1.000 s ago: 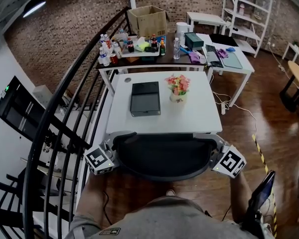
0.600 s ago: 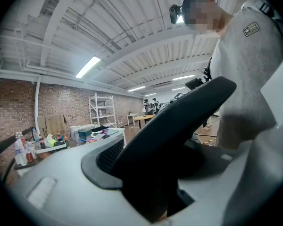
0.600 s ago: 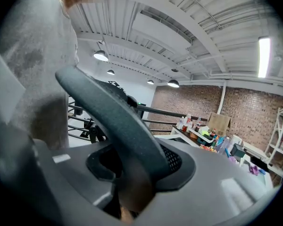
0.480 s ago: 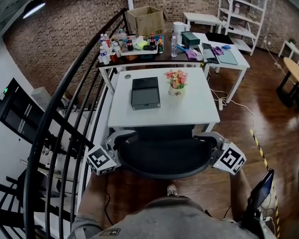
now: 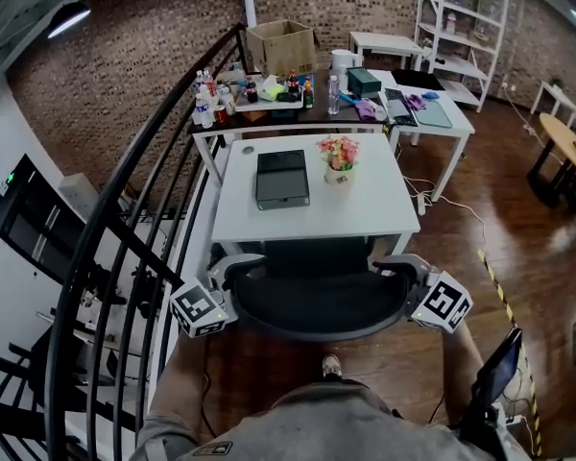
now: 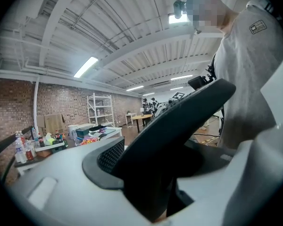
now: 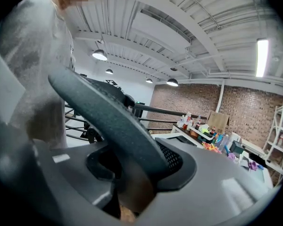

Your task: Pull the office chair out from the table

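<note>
The black office chair (image 5: 317,303) stands at the near side of the white table (image 5: 370,221), its curved backrest toward me and its seat showing between backrest and table edge. My left gripper (image 5: 225,279) is shut on the backrest's left end, and my right gripper (image 5: 405,275) is shut on its right end. In the left gripper view the backrest edge (image 6: 174,121) runs between the grey jaws of the left gripper (image 6: 151,182). In the right gripper view the backrest (image 7: 111,119) likewise sits between the jaws of the right gripper (image 7: 132,182).
A black case (image 5: 282,178) and a flower pot (image 5: 339,157) sit on the table. A black stair railing (image 5: 125,257) runs close along the left. Behind are a cluttered table (image 5: 259,99), a cardboard box (image 5: 281,38) and a white desk (image 5: 446,123). Wooden floor lies to the right.
Both grippers and the chair have come back toward me, away from the table. The gap between backrest and table edge has widened, and more of the seat shows.
</note>
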The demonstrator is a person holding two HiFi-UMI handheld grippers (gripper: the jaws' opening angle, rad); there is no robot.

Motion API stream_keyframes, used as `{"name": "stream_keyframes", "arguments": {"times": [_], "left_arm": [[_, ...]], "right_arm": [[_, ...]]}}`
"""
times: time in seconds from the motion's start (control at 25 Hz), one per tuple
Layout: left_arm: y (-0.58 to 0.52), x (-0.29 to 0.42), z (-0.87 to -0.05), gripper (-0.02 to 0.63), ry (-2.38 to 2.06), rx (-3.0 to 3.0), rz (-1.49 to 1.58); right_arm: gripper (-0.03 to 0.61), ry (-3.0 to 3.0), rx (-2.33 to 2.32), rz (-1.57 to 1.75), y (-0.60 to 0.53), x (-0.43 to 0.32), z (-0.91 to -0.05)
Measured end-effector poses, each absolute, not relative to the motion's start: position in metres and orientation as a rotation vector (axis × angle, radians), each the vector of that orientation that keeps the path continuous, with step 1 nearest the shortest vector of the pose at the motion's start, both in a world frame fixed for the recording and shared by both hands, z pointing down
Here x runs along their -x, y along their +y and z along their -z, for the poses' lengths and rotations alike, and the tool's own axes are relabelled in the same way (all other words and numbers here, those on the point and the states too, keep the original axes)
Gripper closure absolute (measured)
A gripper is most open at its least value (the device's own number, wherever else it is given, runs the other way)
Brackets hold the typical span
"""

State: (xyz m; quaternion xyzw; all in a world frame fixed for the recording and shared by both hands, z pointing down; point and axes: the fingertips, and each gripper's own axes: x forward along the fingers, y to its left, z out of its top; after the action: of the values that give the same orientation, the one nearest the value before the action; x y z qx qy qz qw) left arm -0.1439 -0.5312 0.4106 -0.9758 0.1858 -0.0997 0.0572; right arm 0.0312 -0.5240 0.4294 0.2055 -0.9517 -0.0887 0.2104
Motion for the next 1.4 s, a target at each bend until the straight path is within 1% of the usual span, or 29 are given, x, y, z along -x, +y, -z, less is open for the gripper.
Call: {"name": "stream_keyframes", "arguments": {"times": [0.32, 0.92, 1.4], "left_arm": [[-0.495, 0.144, -0.410, 0.374, 0.540, 2.961, 0.301], [-0.396, 0.153, -0.407, 0.374, 0.519, 2.965, 0.297], [-0.317, 0.136, -0.405, 0.368, 0.588, 2.960, 0.301]], "right_arm": [[0.397, -2.649, -0.563, 0.236, -0.488, -0.031, -0.430], [0.397, -2.647, -0.579, 0.192, -0.385, -0.023, -0.429], [0.403, -2.664, -0.530, 0.217, -0.307, -0.040, -0.431]]}}
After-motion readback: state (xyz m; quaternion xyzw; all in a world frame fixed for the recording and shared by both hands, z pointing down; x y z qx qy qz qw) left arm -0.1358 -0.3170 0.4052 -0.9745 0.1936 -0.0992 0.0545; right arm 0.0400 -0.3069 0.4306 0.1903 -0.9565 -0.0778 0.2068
